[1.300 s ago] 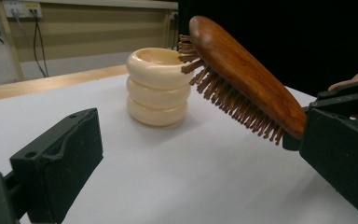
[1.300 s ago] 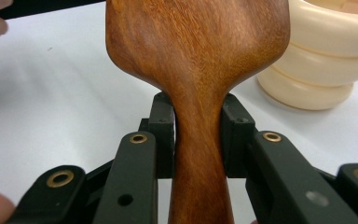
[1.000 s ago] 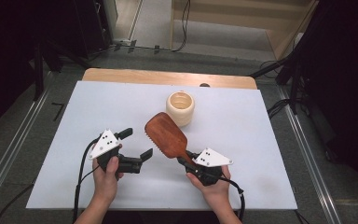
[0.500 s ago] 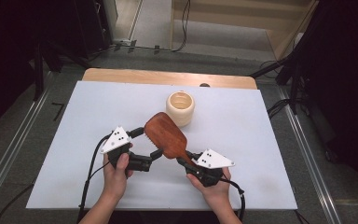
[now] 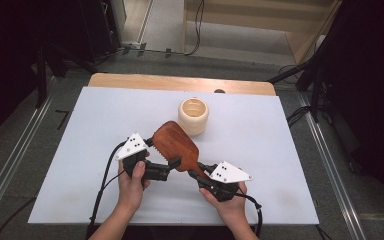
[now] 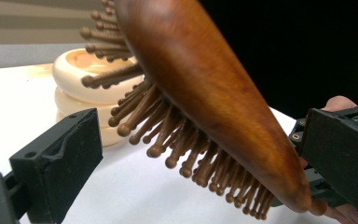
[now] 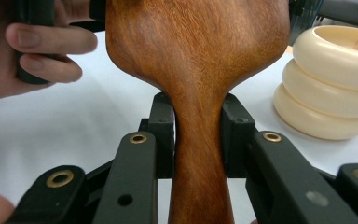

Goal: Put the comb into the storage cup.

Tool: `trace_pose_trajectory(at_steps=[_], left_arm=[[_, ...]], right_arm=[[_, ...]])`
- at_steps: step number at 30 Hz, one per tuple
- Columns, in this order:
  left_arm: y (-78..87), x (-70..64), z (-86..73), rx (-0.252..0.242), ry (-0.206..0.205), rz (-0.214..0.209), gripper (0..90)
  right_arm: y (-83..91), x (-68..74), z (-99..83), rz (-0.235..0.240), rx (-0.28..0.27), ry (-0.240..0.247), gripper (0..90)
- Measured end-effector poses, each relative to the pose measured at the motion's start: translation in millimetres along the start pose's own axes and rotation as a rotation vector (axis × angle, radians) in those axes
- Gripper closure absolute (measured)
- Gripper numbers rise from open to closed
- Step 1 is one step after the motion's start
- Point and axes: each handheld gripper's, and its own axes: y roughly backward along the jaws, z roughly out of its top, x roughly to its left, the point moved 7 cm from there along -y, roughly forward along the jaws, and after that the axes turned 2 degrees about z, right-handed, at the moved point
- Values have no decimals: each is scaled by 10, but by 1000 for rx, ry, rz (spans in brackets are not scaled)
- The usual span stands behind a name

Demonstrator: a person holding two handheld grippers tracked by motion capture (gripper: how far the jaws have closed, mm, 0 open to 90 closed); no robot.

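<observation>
A brown wooden paddle hairbrush [image 5: 174, 144] is held off the white table, its back up and its bristles [image 6: 168, 140] pointing down. My right gripper [image 5: 196, 174] is shut on the brush's narrow handle [image 7: 198, 154], one jaw on each side. My left gripper [image 5: 163, 152] is open, and the lower part of the brush head [image 6: 223, 107] lies between its spread jaws; I cannot tell whether they touch it. A cream ribbed cup [image 5: 193, 116] stands upright just beyond the brush.
The white table top [image 5: 275, 150] has a wooden strip [image 5: 180, 82] along its far edge. Black cables trail from both grippers toward the front edge. A person's hand [image 7: 37, 51] grips the left gripper. Dark floor and metal rails surround the table.
My left gripper has moved right and forward to the brush, so its open jaws now straddle the head. The right gripper has stayed shut on the handle.
</observation>
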Motion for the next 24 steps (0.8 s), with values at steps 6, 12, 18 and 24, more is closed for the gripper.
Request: trace_pose_trajectory(at_steps=[6, 12, 18, 24], left_arm=[[-50, -38, 18, 1, 40, -32, 0], [-63, -19, 43, -8, 87, -34, 2], [-73, -30, 69, -15, 122, -75, 138], [-99, -50, 75, -3, 140, -80, 180]], right_arm=[[2, 39, 21, 12, -16, 12, 694], [-3, 72, 33, 21, -23, 20, 694], [-4, 82, 36, 23, -27, 19, 693], [-9, 105, 44, 26, -35, 26, 693]])
